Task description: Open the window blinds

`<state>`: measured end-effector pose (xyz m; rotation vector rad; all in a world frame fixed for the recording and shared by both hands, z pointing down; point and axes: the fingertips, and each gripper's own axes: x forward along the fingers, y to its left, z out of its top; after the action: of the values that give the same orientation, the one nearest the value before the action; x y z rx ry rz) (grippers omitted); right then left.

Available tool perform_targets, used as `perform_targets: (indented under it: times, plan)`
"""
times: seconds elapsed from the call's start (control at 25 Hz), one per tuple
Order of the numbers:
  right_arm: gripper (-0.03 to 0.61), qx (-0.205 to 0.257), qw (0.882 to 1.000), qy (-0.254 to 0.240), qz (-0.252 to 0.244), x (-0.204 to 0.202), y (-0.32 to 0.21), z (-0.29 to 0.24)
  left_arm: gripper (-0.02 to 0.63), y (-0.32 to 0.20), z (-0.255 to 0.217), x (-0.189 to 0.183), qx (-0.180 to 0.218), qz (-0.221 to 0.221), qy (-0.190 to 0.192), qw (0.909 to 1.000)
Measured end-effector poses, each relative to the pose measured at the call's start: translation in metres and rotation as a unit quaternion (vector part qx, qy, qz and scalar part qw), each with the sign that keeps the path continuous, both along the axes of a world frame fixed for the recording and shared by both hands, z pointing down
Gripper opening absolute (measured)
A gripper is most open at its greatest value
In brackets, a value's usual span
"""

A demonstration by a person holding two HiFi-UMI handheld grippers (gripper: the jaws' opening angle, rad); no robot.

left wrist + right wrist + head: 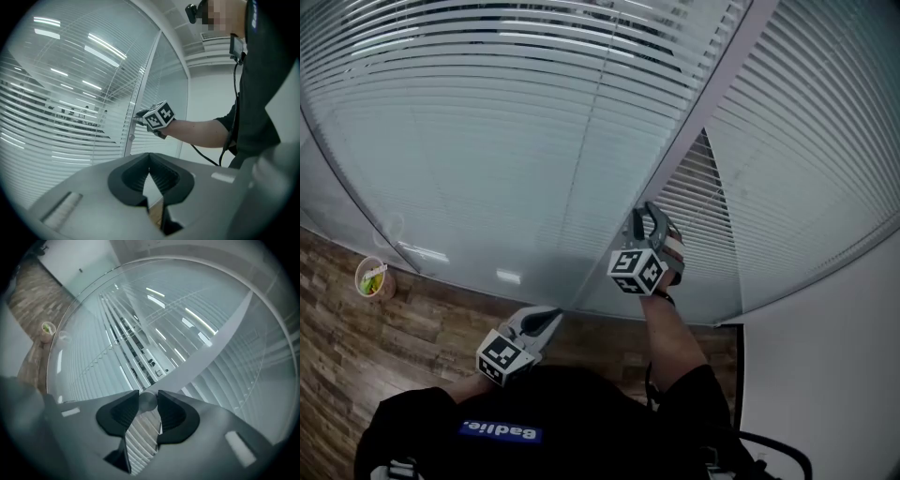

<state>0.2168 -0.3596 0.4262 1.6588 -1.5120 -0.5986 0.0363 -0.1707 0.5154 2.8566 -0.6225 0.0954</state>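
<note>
White slatted blinds [487, 141] hang behind glass panes, split by a white frame post [703, 112]. In the right pane the slats [703, 202] stand tilted apart near the post. My right gripper [649, 214] reaches up to the post. In the right gripper view its jaws [148, 404] are closed on a small round silver knob [148, 401]. The left gripper view shows that gripper [139, 114] against the post. My left gripper [551, 317] hangs lower, short of the glass, its jaws [149, 171] shut with nothing between them.
A small cup [373, 278] with something green in it stands on the wood floor [356, 356] by the glass at left. A white wall [825, 375] closes the right side. A second small knob [132, 137] sits lower on the post.
</note>
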Motion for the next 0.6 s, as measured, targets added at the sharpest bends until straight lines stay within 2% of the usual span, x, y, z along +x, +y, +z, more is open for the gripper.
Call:
perform_targets:
  times: [0.16, 0.32, 0.48, 0.6]
  plan:
    - [0.127, 0.009, 0.997, -0.081, 0.009, 0.003, -0.001, -0.001, 0.0, -0.001, 0.002, 0.0, -0.002, 0.0, -0.002, 1.0]
    - [0.127, 0.021, 0.988, -0.154, 0.018, 0.003, 0.002, -0.008, 0.0, 0.001, -0.001, -0.003, -0.002, -0.001, -0.002, 1.0]
    - [0.127, 0.033, 0.97, -0.24, 0.023, 0.006, 0.001, -0.015, 0.0, -0.001, -0.005, -0.005, 0.0, -0.004, -0.001, 1.0]
    - [0.127, 0.037, 0.95, -0.308, 0.027, 0.01, 0.001, -0.014, 0.0, -0.002, -0.004, -0.004, -0.001, -0.004, 0.0, 1.0]
